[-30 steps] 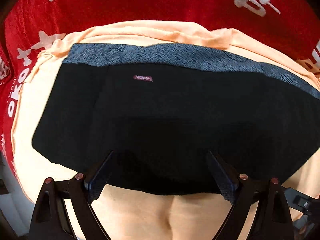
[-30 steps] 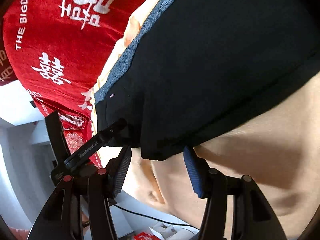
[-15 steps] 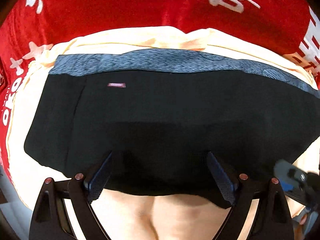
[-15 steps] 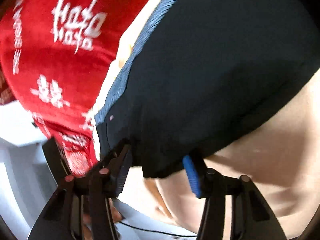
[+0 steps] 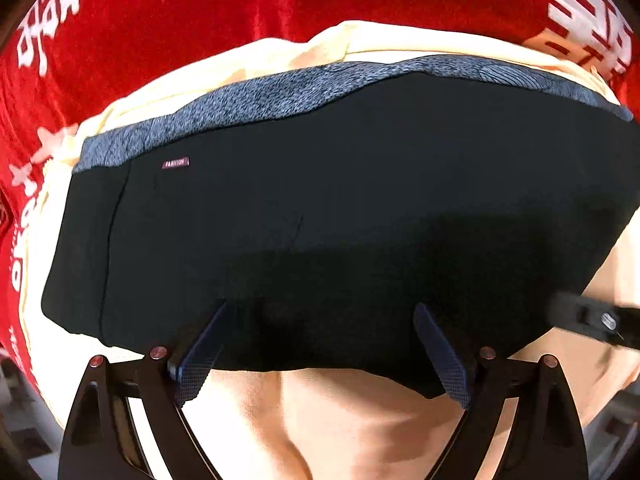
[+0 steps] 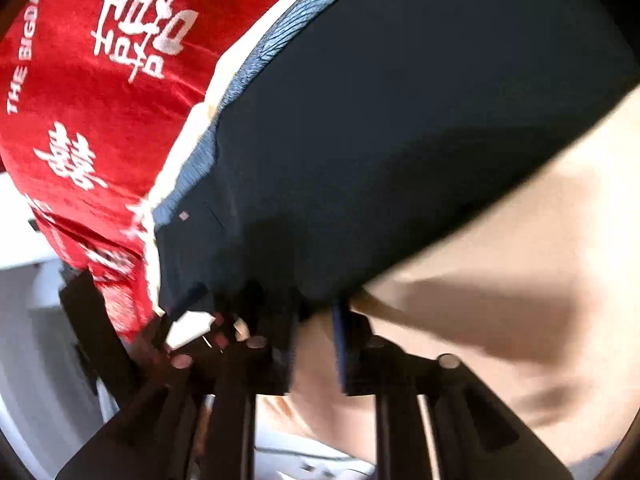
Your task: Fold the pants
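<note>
**Black pants folded on the peach cloth, my right fingers at the near corner**

While my left gripper (image 5: 320, 344) hangs straight above the pants (image 5: 340, 220), its two fingers (image 5: 200, 354) stand spread wide, one on each side of the near edge of the garment, with nothing pinched between them. The pants lie folded into a broad black slab on a peach cloth (image 5: 340, 416), which in turn covers a red blanket (image 5: 180, 24) printed with white characters. The grey-blue waistband (image 5: 280, 96) runs along the far edge of the slab, next to the strip of peach cloth by the red blanket, and a small label (image 5: 175, 163) sits just below that band towards the left end. The near edge of the pants crosses in front of my left fingertips, over bare peach cloth.

My right gripper (image 6: 316, 320) is at the near corner of the pants (image 6: 400, 120), tilted down towards it. Its fingers (image 6: 340, 344) have drawn much closer together and just eased apart a little. The view there is blurred, so I cannot tell whether the black fabric at the corner is pinched between the pads. In the left view, part of my right gripper (image 5: 592, 318) shows at the right end of the slab.
</note>
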`<act>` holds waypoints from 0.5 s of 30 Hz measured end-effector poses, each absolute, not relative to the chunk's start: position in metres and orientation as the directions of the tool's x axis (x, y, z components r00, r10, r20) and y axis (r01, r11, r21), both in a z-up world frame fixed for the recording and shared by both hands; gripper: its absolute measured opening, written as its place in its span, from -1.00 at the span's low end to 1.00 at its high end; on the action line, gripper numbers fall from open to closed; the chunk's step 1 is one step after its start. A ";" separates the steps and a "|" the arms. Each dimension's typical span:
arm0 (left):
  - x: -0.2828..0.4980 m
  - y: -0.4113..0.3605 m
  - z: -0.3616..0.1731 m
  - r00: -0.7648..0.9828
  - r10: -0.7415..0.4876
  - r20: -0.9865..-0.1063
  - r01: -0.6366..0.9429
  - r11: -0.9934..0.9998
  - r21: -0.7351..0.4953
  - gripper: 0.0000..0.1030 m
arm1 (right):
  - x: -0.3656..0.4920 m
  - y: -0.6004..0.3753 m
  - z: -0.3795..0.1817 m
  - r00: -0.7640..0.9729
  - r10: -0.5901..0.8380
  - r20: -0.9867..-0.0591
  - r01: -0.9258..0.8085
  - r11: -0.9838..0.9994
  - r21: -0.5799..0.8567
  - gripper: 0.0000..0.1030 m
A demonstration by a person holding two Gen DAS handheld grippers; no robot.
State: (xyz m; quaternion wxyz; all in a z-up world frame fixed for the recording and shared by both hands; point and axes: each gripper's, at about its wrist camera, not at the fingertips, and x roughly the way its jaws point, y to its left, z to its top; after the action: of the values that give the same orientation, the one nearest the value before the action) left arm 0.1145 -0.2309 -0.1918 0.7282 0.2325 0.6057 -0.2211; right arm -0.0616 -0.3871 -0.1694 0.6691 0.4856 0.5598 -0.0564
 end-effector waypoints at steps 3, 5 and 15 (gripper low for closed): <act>0.121 -0.236 -0.184 0.170 -0.024 -0.985 0.586 0.806 0.082 0.80 | -0.076 -0.412 -0.141 0.332 0.334 -0.882 0.600 0.647 0.470 -0.46; 0.126 -0.242 -0.172 0.182 -0.052 -0.982 0.571 0.819 0.063 0.80 | -0.077 -0.433 -0.125 0.322 0.230 -0.918 0.595 0.706 0.385 -0.46; 0.111 -0.309 -0.190 0.253 -0.037 -0.967 0.603 0.787 0.128 0.91 | -0.054 -0.461 -0.145 0.259 0.031 -0.965 0.410 0.901 0.139 -0.53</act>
State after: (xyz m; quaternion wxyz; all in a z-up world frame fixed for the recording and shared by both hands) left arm 0.1107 -0.3089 -0.1905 0.7521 0.2470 0.5727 -0.2130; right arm -0.0536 -0.4613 -0.1449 0.7713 0.1852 0.5963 -0.1229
